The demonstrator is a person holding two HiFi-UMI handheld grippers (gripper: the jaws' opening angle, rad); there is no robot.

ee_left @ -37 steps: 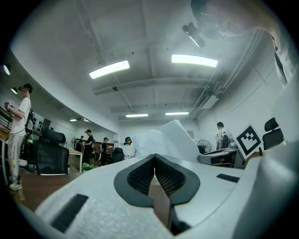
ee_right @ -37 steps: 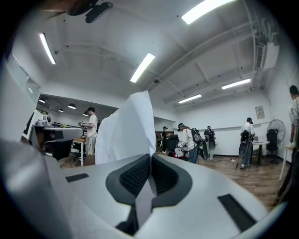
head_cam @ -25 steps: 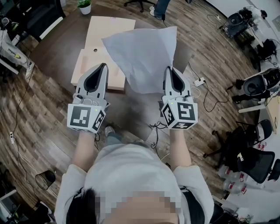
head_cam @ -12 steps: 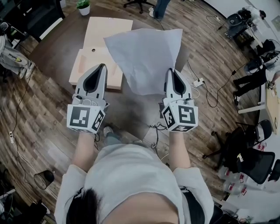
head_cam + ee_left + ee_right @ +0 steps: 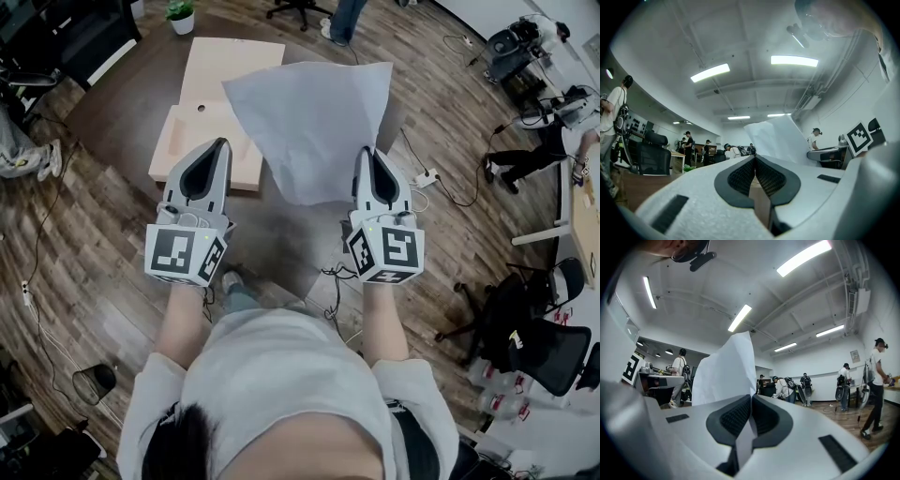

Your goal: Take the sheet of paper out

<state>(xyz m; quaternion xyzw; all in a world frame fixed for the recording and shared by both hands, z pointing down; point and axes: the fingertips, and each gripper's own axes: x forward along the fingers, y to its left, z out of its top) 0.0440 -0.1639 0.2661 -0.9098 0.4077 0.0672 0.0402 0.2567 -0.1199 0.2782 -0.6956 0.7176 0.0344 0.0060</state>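
Your right gripper [image 5: 372,157] has its jaws clamped on one edge of the sheet of paper [image 5: 309,112], which stands up in the air, clear of the wooden table [image 5: 225,66]. Your left gripper [image 5: 216,148] is closed on nothing beside it. Hold that pinch firm and move slowly so the limp sheet neither slips nor tears
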